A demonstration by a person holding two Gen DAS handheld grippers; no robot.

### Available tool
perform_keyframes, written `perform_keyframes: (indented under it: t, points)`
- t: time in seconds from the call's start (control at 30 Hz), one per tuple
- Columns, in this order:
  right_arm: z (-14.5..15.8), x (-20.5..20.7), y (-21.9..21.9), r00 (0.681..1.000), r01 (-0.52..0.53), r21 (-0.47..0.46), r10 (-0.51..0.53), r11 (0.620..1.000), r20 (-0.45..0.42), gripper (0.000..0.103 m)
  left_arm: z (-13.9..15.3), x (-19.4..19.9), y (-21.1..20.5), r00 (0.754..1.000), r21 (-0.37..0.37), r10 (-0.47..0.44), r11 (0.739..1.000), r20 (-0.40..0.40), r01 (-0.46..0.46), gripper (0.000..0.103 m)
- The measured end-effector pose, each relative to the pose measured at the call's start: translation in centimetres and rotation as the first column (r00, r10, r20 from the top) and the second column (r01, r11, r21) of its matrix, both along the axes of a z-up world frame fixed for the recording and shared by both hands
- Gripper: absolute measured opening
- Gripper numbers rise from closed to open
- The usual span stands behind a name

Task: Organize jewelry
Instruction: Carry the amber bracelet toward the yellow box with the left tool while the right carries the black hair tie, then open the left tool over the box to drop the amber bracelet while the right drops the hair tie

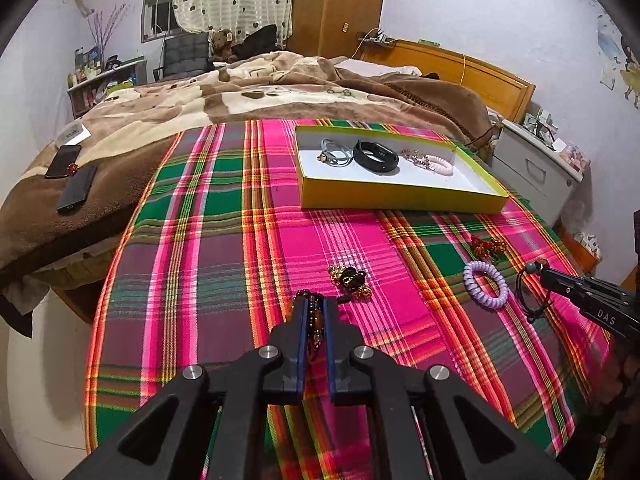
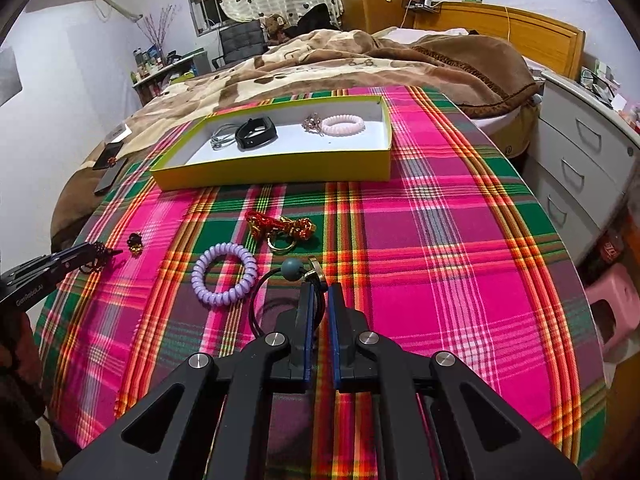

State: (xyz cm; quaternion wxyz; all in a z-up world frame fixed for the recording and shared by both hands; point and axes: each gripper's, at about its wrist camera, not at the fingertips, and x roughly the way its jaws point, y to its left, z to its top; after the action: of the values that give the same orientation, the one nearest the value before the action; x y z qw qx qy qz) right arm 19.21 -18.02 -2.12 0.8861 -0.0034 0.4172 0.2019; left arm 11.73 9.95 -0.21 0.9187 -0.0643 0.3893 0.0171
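- Shallow yellow cardboard tray with white floor (image 1: pixel 400 196) is seen at the far side of the plaid-covered surface (image 1: pixel 224 248).
- Already lying in the tray: a grey coiled cord (image 1: pixel 334 153) at left, a black wristband (image 1: pixel 376 156) beside it, a small metallic chain piece (image 1: pixel 414 157), and a pale pink coiled bracelet (image 1: pixel 440 164) at right.
- Left claw (image 1: pixel 315 312) is clamped on a dark brown beaded bracelet (image 1: pixel 314 322) at the near middle of the surface.
- Right claw (image 2: pixel 320 300) is closed on a black cord necklace with a grey-blue bead (image 2: pixel 291 269); the cord loop hangs to its left.
- Left loose on the cloth: a lilac spiral hair tie (image 2: pixel 224 279), a red-and-gold knotted charm with ring (image 2: pixel 280 226), and a small black-and-gold ornament (image 1: pixel 352 278).
- Judged roughly half done: four pieces boxed, two gripped but not yet carried to the tray, three untouched.
- Whether the gripped pieces are lifted clear of the cloth cannot be told.
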Motion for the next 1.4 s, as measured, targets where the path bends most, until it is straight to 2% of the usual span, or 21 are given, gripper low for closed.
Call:
perform_keyframes:
  t: [0.23,0.63,1.03,1.4]
  points:
    - [1.2,-1.0,0.0,1.000,-0.004,0.016,0.003,1.000,0.026,0.007,1.6,-1.1,-0.2,0.999,-0.025,-0.011,1.000,0.035,0.012,0.007]
    - [3.1,-1.4,-0.1,0.998,-0.016,0.046,0.012,0.999,0.068,0.007,4.9,-0.9,-3.0,0.990,-0.013,-0.089,0.996,0.111,0.091,0.007]
    - [5.0,0.8,0.6,0.992,-0.031,0.041,0.025,0.999,0.123,0.007,6.5,3.0,-4.0,0.977,0.015,-0.152,0.988,0.150,0.151,0.007]
    - [5.9,5.9,1.6,0.990,-0.033,0.040,0.027,0.999,0.136,0.007,6.9,8.7,-2.3,0.977,0.033,-0.144,0.990,0.156,0.140,0.007]
